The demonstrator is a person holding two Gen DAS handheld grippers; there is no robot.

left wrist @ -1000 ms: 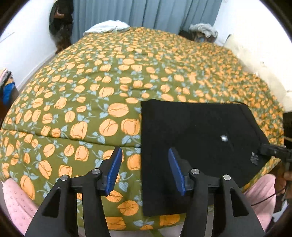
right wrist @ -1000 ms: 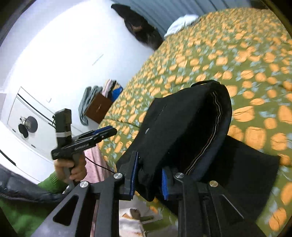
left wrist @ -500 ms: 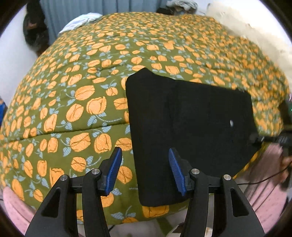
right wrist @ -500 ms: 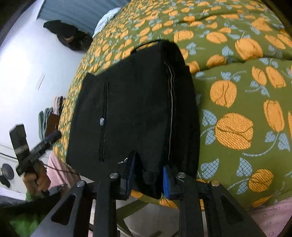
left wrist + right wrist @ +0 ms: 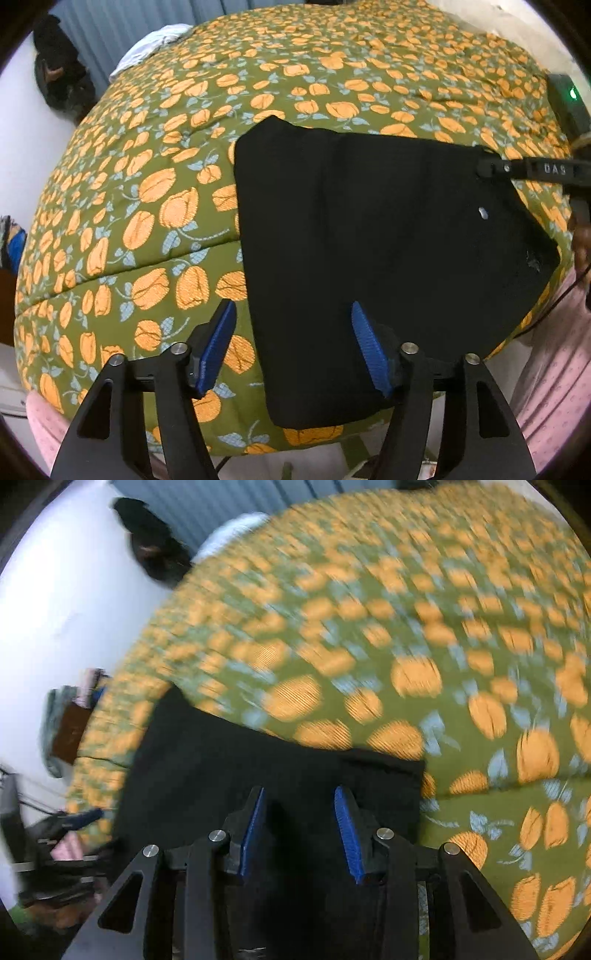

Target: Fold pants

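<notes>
The black pants (image 5: 369, 240) lie folded into a flat rectangle on the near edge of the bed, with a small silver button showing on top. My left gripper (image 5: 291, 332) is open and empty, just above the pants' near left edge. My right gripper (image 5: 299, 816) is open and empty over the folded pants (image 5: 236, 760) in the blurred right wrist view. Its dark fingers also reach in at the pants' far right corner in the left wrist view (image 5: 495, 168).
The bed has an olive quilt (image 5: 155, 192) with orange flowers. A white cloth (image 5: 151, 48) lies at the far end by blue curtains. A dark bag (image 5: 59, 85) hangs on the left wall. A wooden box of clothes (image 5: 70, 731) stands by the bed.
My right gripper has opened and let go of the pants, which now lie flat on the bed. My left gripper stayed open and moved slightly closer over the pants.
</notes>
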